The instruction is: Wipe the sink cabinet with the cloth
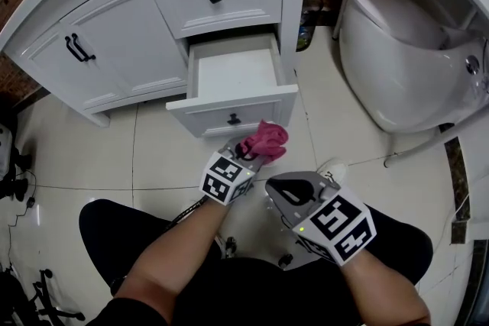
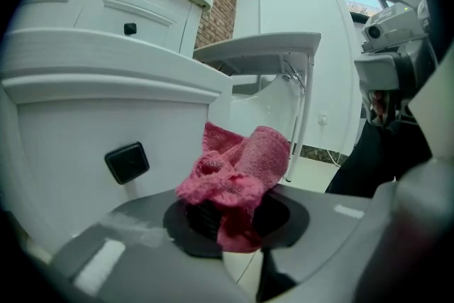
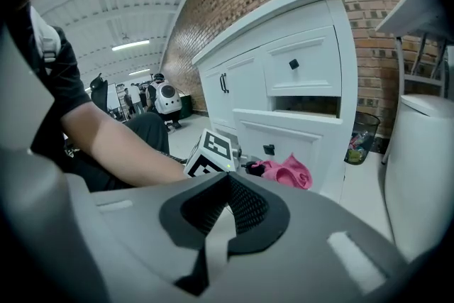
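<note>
A white sink cabinet point(image 1: 153, 27) fills the head view from nine o'clock round to twelve, with a white toilet point(image 1: 405, 65) at two o'clock on a pale tiled floor. The cabinet's lower drawer point(image 1: 233, 76) stands pulled out toward the centre and looks empty inside. A small black knob point(image 1: 234, 118) sits on its front panel. The person's forearms reach in from six o'clock. The left gripper point(image 1: 256, 151) is just below centre and points toward twelve o'clock at the drawer front. Its jaws are clamped on a bunched pink cloth point(image 1: 265, 141). The left gripper view shows the pads biting the lower folds while the rest of the cloth point(image 2: 237, 167) puffs up loosely above them, close to the drawer face at its nine o'clock. Whether the cloth touches the panel cannot be told. The right gripper point(image 1: 289, 191) hangs just beside the left at five o'clock, its jaws drawn together with nothing between them. The cloth looks light, soft and floppy, a knitted weave that should grip painted wood without slipping. It is best pinched low in the bunch, as now, so a loose pad of fabric meets the surface rather than the hard jaws.
</note>
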`<state>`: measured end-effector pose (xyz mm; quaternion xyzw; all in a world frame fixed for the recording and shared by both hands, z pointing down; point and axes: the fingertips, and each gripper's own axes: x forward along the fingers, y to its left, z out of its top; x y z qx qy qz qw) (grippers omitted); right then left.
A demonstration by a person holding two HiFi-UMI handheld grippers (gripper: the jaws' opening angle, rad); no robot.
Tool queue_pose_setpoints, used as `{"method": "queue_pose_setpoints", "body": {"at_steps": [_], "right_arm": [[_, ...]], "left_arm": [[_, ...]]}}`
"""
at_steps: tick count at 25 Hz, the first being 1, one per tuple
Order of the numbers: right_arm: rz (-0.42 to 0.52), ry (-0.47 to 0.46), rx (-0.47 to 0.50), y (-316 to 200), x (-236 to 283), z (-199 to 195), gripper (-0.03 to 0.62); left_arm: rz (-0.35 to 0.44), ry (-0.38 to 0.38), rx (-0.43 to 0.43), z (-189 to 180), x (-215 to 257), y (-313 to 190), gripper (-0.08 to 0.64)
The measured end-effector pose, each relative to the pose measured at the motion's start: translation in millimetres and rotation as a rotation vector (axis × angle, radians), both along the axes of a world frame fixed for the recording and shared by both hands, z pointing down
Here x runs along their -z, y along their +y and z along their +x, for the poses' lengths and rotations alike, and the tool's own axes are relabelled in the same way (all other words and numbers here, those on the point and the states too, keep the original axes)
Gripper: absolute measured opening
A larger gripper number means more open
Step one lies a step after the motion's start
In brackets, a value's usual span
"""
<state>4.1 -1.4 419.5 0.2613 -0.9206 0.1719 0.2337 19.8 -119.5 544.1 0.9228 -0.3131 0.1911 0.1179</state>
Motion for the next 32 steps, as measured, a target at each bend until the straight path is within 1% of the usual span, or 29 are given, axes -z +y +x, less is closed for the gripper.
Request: {"method": "queue_pose_setpoints", "body": {"at_steps": [3,6,9,12,16,21,26,32], "right_arm": [[-0.013,-0.01,-0.015,-2,-3,7,0.006],[-0.029,-0.007,-0.026,-5,-10,15,0.006],[-0.034,-0.024,-0.029,-8,-10,19,0.006],[-0.035,-0.033,-0.036,-11,-9,24,0.006],[-0.051,-0.028,-0.06,-19,-16,33,0.006],[-0.081,-0.021,-0.074,-23,-26,37,0.006],[-0.093,-0.009,-0.081,-25,-34,38,0.006],[-0.08,-0.009,-0.063,-24,-27,27,0.006]], "left_arm": [[-0.02,0.011,-0.01,16,-6,-5,0.086],[-0.025,0.016,-0.036,35,-14,-10,0.086],[-0.024,0.017,-0.062,50,-24,-15,0.086],[-0.037,0.042,-0.048,56,-27,-24,0.086],[-0.067,0.066,-0.012,53,-32,-36,0.086],[-0.076,0.056,0.001,48,-42,-39,0.086],[-0.077,0.057,0.044,28,-43,-44,0.087],[-0.074,0.056,0.087,2,-36,-43,0.087]]}}
